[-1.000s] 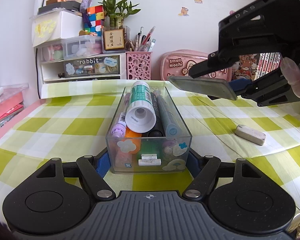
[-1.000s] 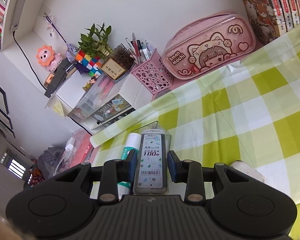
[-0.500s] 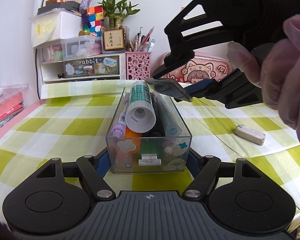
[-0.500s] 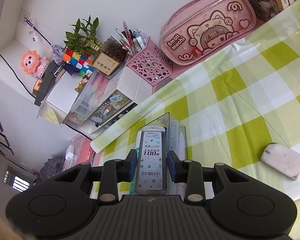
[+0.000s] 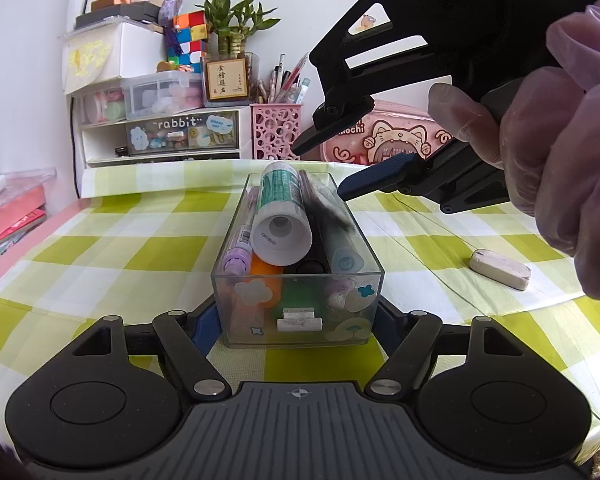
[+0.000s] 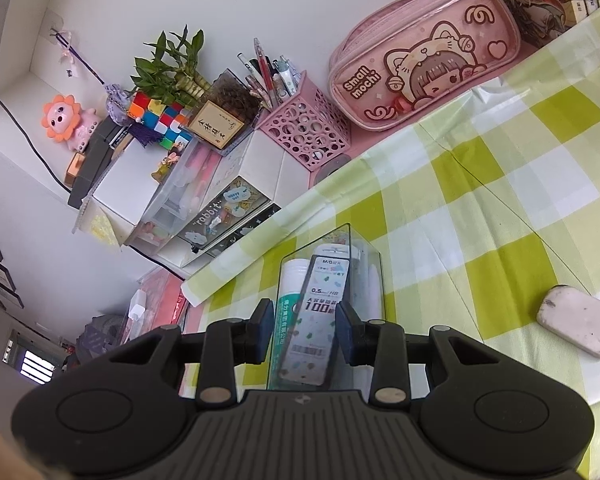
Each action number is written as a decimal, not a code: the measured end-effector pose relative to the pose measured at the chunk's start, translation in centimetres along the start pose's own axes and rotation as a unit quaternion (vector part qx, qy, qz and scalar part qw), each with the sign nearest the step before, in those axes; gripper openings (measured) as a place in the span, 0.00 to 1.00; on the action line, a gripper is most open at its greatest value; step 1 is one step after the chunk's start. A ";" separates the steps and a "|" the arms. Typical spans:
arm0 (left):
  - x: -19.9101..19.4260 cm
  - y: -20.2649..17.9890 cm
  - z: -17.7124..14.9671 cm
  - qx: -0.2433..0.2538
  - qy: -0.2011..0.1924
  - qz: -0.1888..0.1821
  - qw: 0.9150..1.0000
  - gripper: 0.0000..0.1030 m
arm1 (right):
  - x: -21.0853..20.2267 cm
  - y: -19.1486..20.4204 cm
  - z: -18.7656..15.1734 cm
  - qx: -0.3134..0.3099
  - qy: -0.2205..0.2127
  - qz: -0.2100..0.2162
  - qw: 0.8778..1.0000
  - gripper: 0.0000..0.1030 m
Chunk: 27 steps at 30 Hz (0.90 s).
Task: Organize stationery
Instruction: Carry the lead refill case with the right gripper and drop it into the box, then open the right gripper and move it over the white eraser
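Stationery box (image 5: 298,280), clear plastic, sits on the checked bench (image 5: 100,252), clamped at its near end by the left tongs (image 5: 296,320). Right tongs (image 6: 304,330), angled down in a gloved hand (image 5: 572,168), stand open over it; the lead-refill case (image 6: 314,320) between them blurs as it drops.

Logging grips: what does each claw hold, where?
The left claw clamps the clear box at its near end; the right claw holds nothing, lead case loose.

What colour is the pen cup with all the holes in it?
Pink. The pen cup shows best in the right wrist view.
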<state>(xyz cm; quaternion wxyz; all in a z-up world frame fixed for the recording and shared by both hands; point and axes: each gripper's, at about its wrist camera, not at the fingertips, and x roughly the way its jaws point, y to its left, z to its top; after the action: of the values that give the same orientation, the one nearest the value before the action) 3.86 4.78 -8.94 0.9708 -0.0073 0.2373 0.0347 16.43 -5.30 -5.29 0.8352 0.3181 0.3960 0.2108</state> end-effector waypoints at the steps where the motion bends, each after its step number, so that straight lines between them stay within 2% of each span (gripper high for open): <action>1: 0.0 0.0 0.0 0.000 0.000 0.000 1.000 0.71 | -0.1 0.0 0.0 -0.002 -0.001 0.000 1.000 0.47; 10: 0.0 0.0 0.0 0.000 -0.001 0.000 1.000 0.71 | -1.4 -0.7 0.1 -0.014 -0.014 -0.007 1.000 0.47; 16: 0.1 -0.2 0.1 0.000 -0.003 0.000 1.000 0.71 | -3.7 -1.6 0.5 -0.031 -0.041 -0.024 0.998 0.53; 20: 0.2 -0.2 0.1 0.000 -0.004 -0.001 1.000 0.71 | -5.4 -2.5 0.4 -0.049 -0.053 -0.043 0.996 0.60; 24: 0.2 -0.1 0.1 0.000 -0.004 -0.001 1.000 0.71 | -7.4 -3.6 0.3 -0.077 -0.069 -0.089 0.991 0.72; 27: 0.2 0.1 0.1 -0.001 -0.003 -0.003 1.000 0.72 | -8.4 -4.2 0.1 -0.095 -0.071 -0.114 0.986 0.76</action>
<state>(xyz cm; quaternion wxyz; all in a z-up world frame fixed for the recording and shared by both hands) 4.10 4.89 -8.95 0.9717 -0.0087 0.2339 0.0316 11.96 -13.40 -3.74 0.9064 0.2042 0.3472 0.1275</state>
